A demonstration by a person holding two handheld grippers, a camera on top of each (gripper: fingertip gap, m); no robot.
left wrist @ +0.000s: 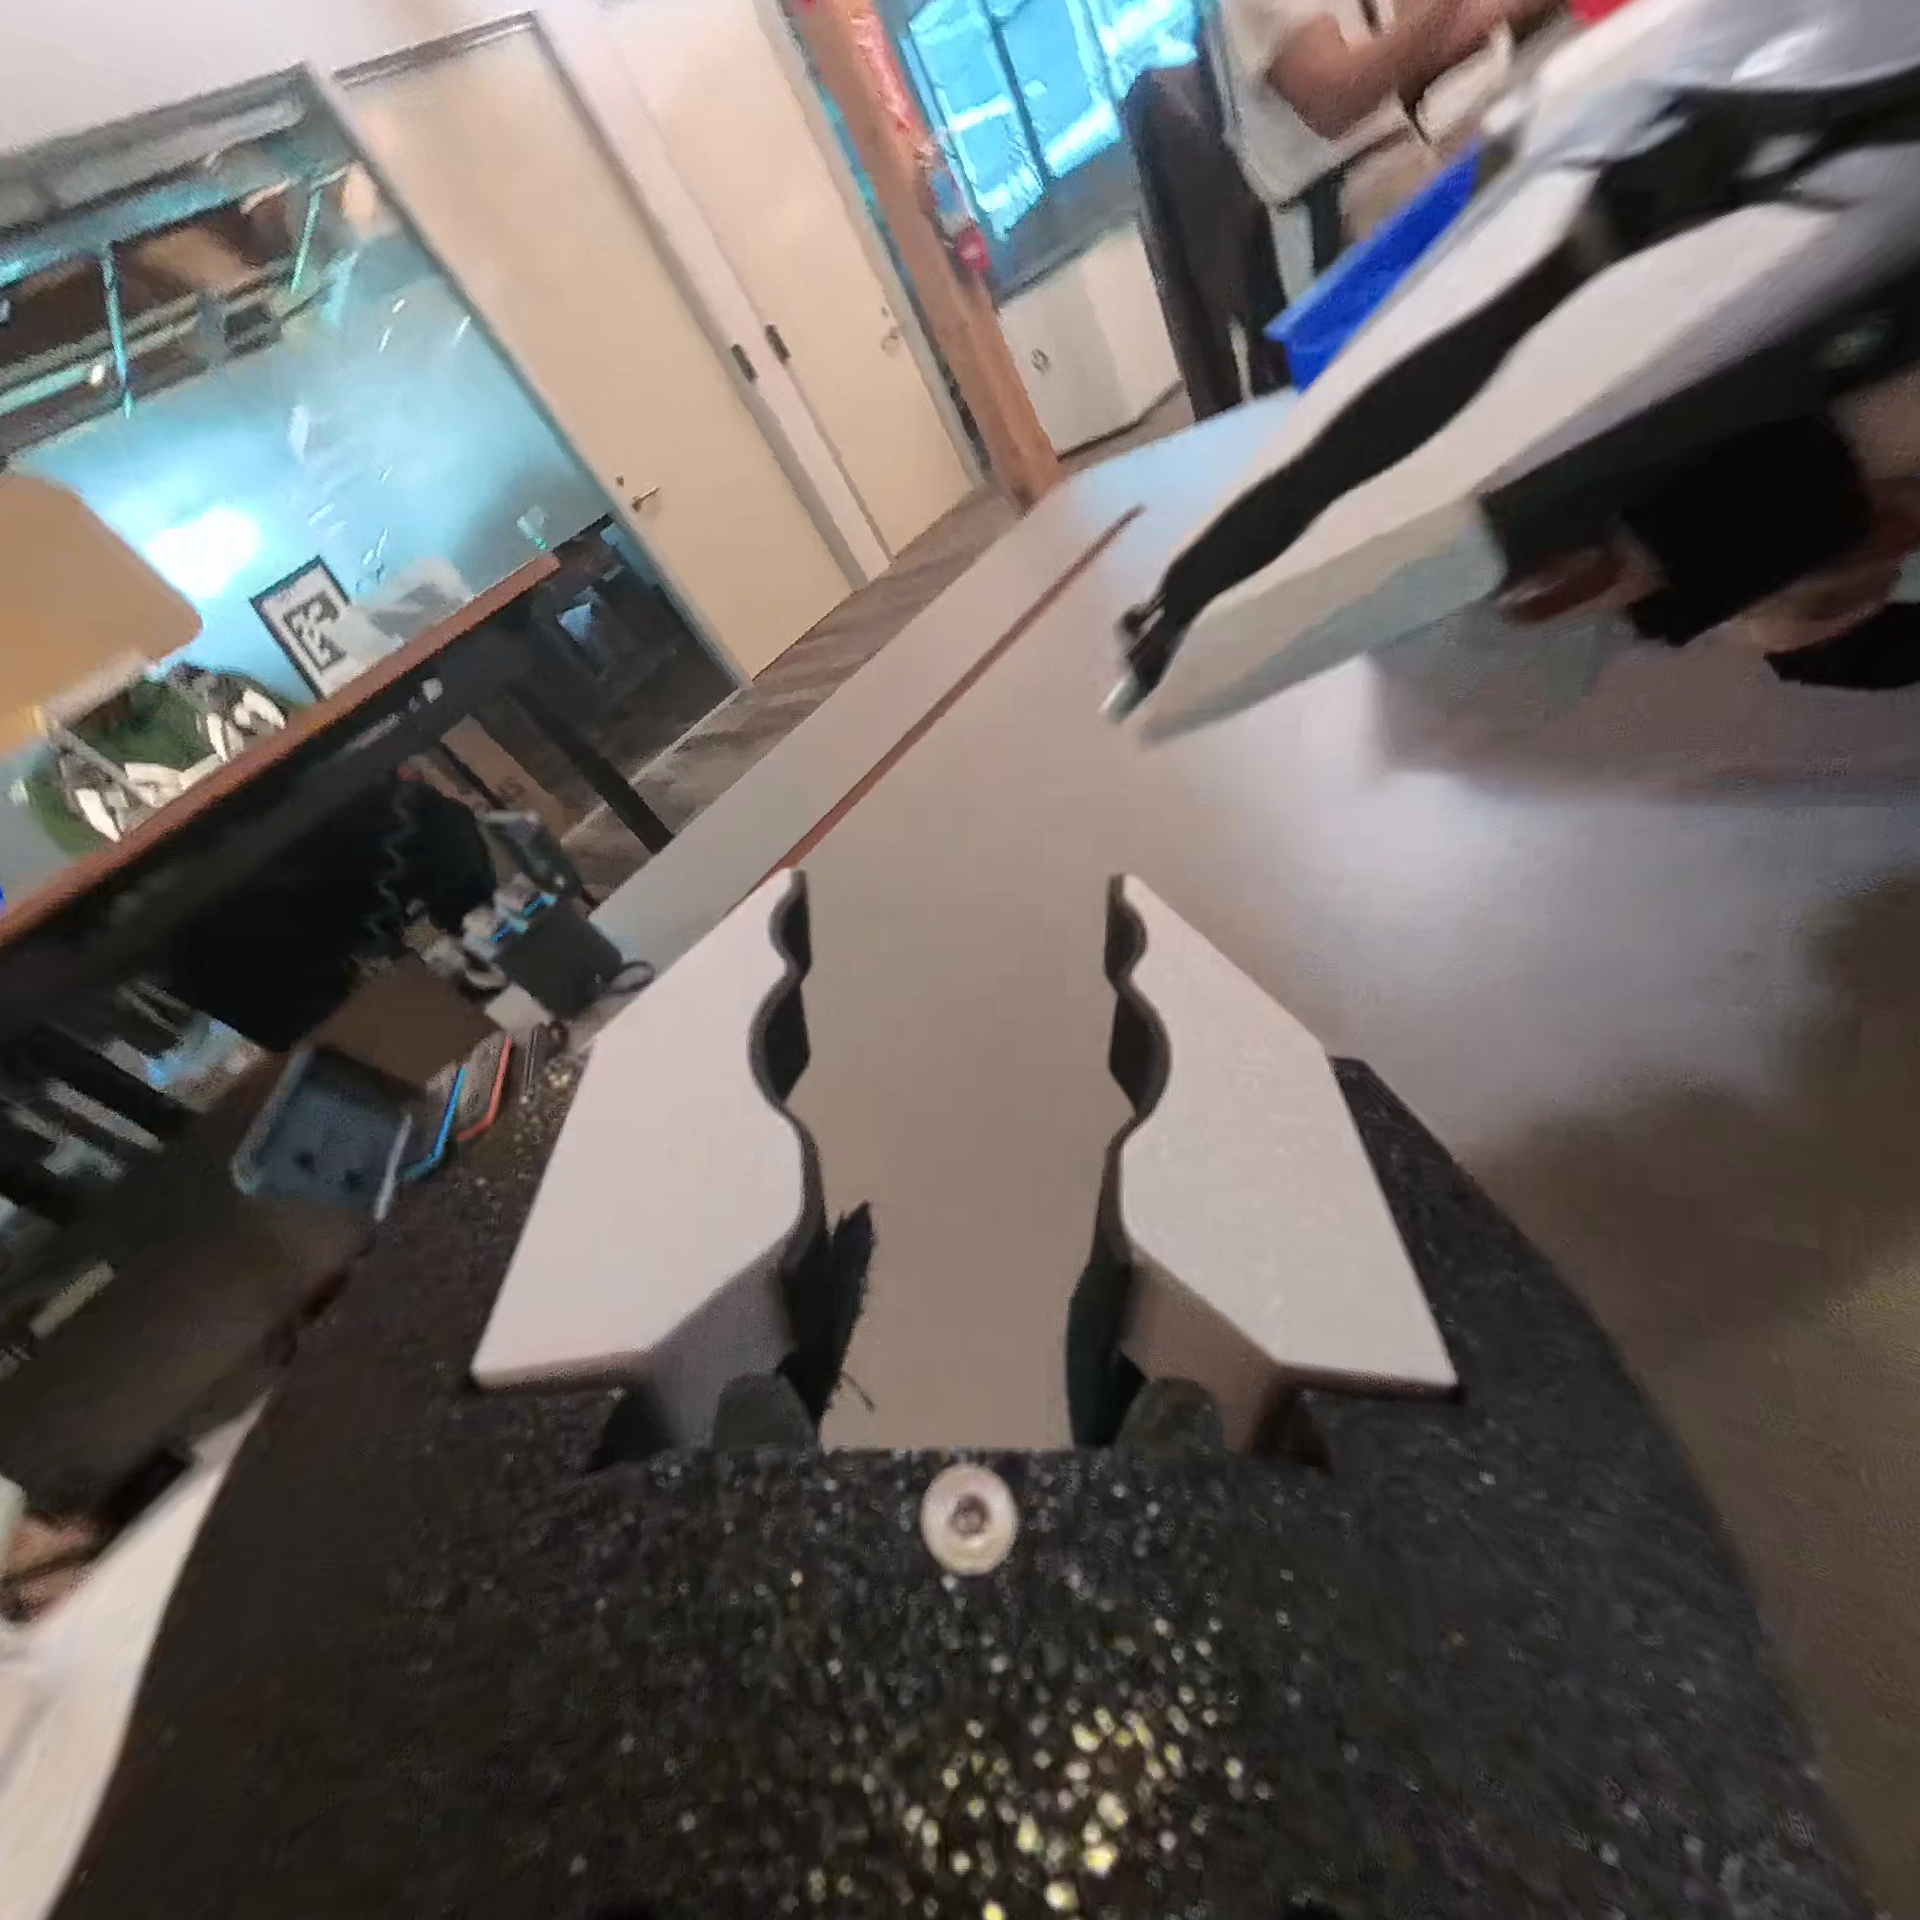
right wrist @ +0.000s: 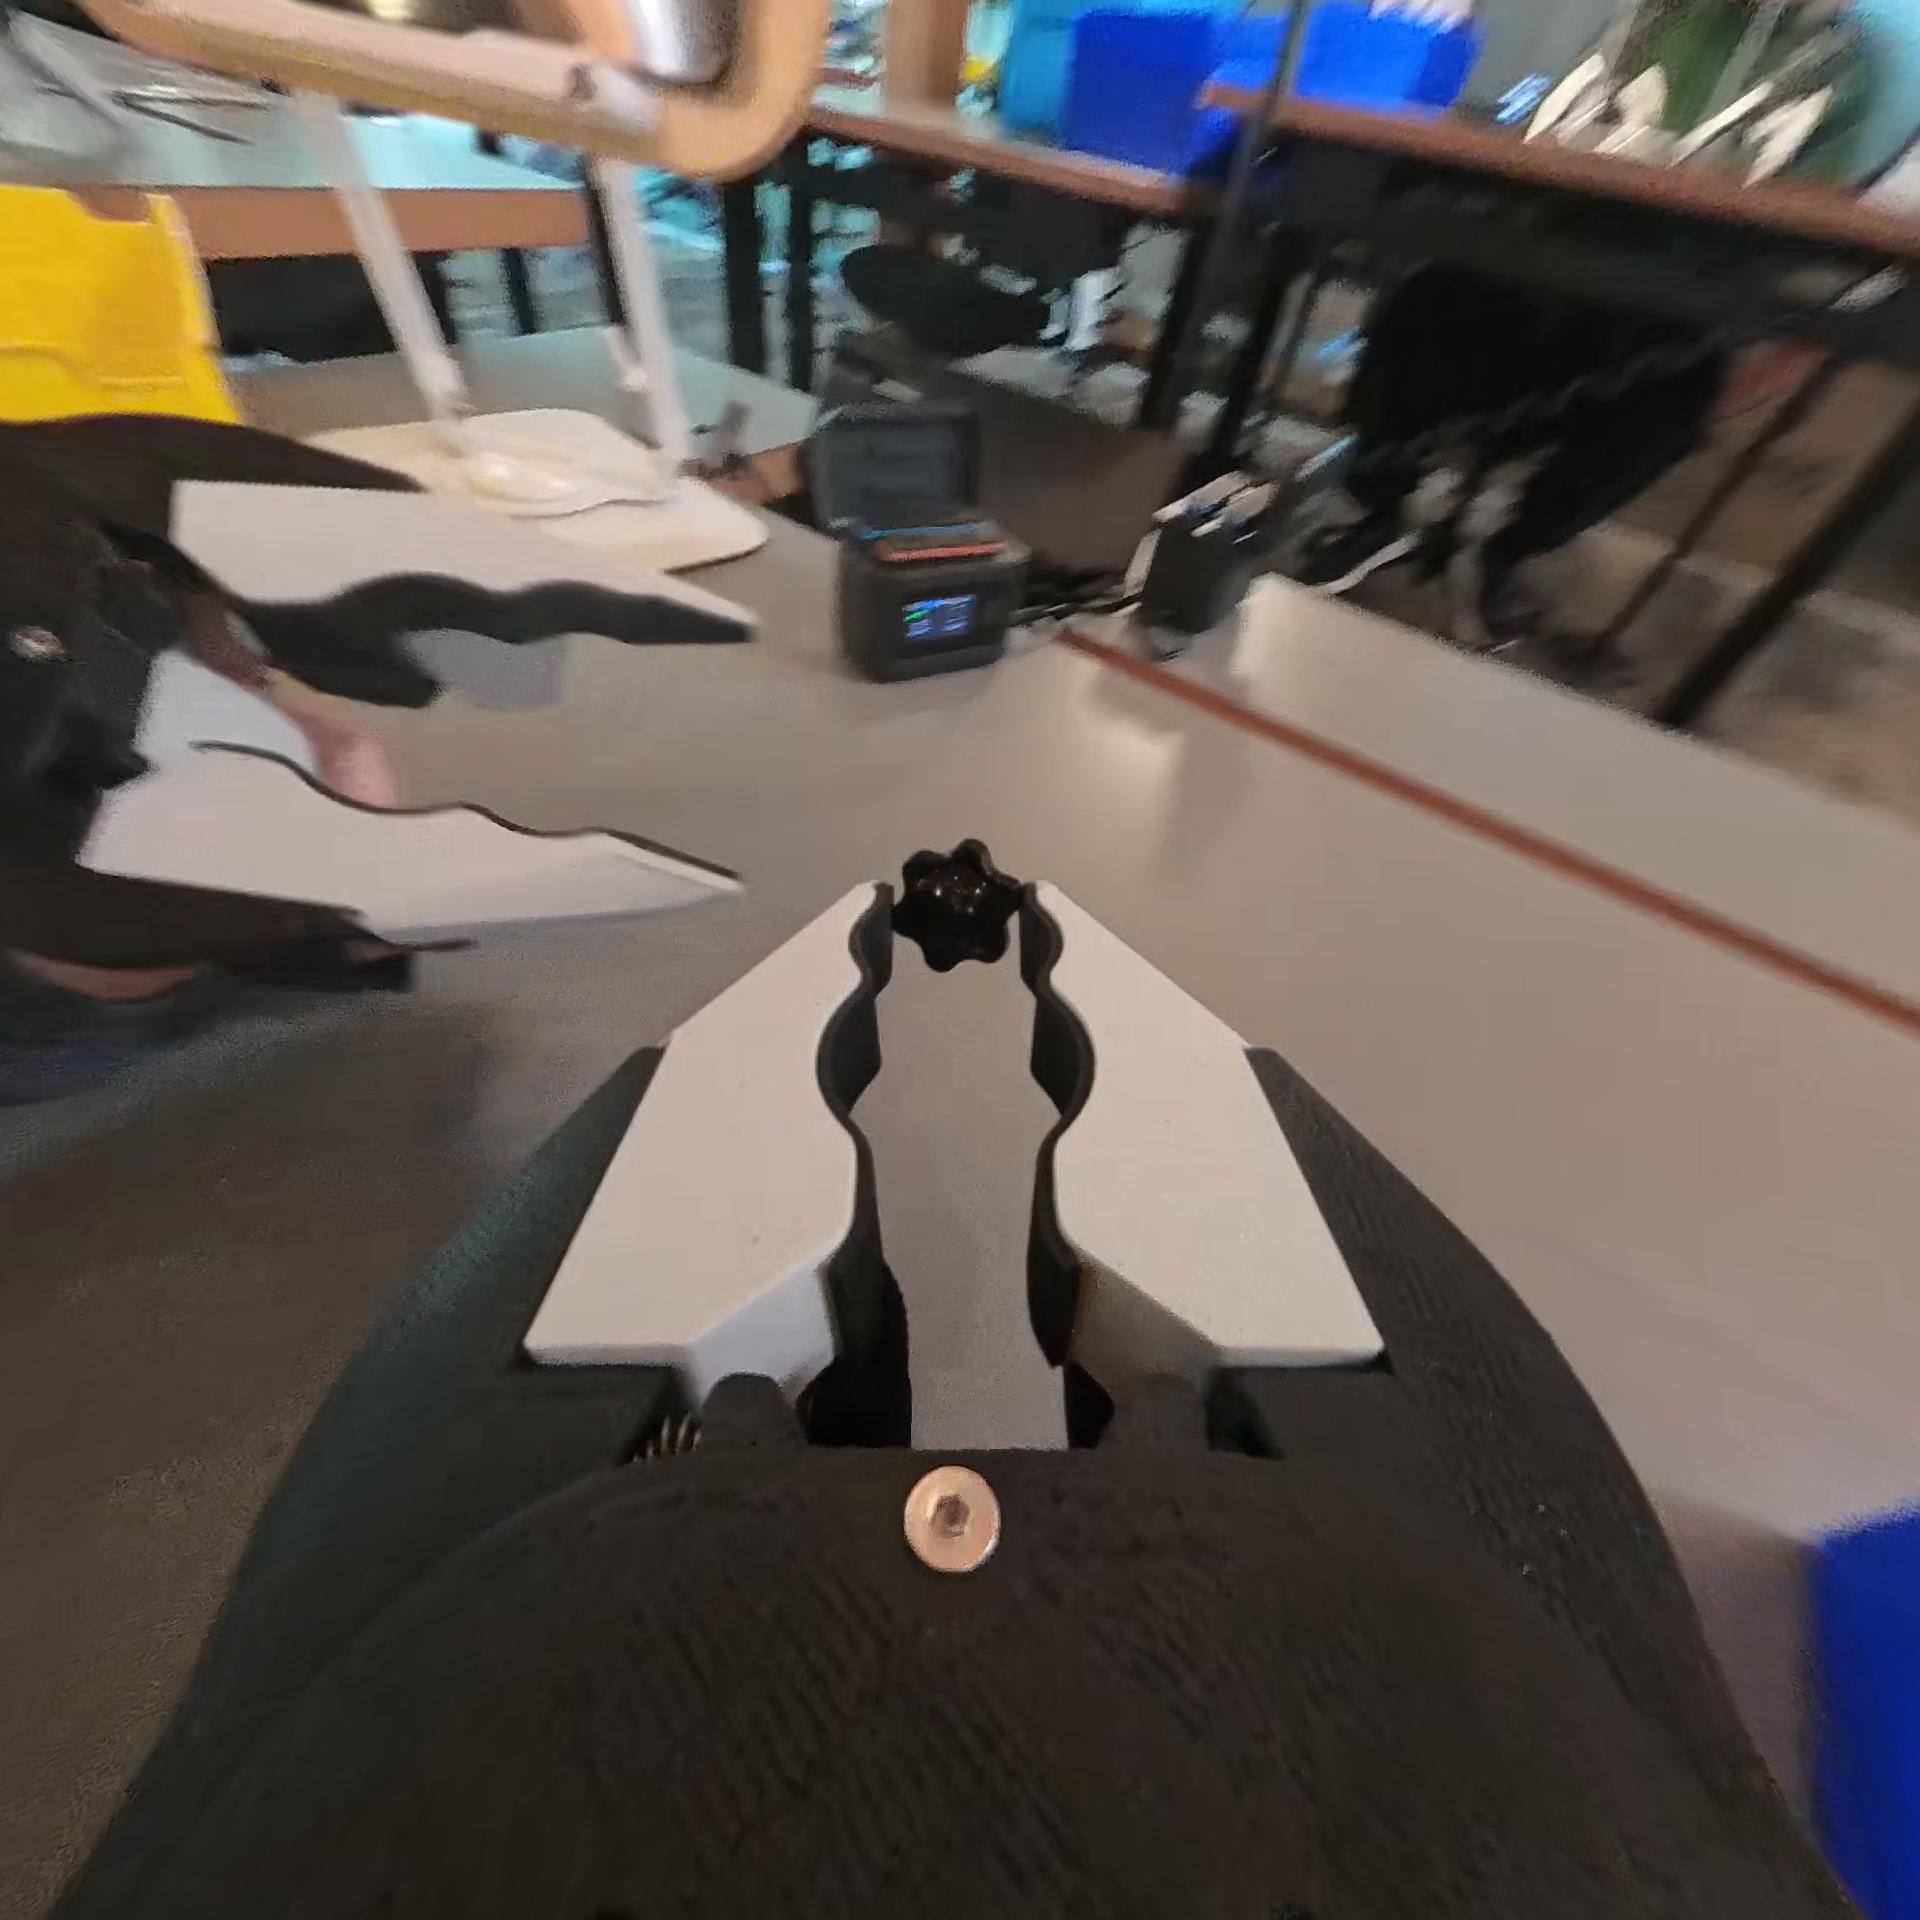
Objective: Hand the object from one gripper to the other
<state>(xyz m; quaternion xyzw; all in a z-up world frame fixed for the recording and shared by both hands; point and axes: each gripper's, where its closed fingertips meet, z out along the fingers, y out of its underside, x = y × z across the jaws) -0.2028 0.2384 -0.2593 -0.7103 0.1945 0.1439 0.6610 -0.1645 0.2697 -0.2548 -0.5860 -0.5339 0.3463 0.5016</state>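
Observation:
My right gripper [right wrist: 953, 896] is shut on a small black star-shaped knob [right wrist: 951, 906], pinched between its fingertips above the grey table [right wrist: 1351, 987]. In the left wrist view the right gripper [left wrist: 1138, 665] shows at the upper right, with the knob [left wrist: 1141, 632] at its tip, small and blurred. My left gripper [left wrist: 956, 894] is open and empty, with its jaws wide apart over the table [left wrist: 1039, 727]. It also shows in the right wrist view [right wrist: 743, 753] at the left, open, its tips a short way left of the knob.
A black device with a small screen [right wrist: 925, 613] and a white lamp base [right wrist: 623, 509] stand on the table's far side. A yellow bin [right wrist: 94, 301] is at the left, a blue bin [left wrist: 1382, 270] at the far right. A person [left wrist: 1309, 94] stands beyond.

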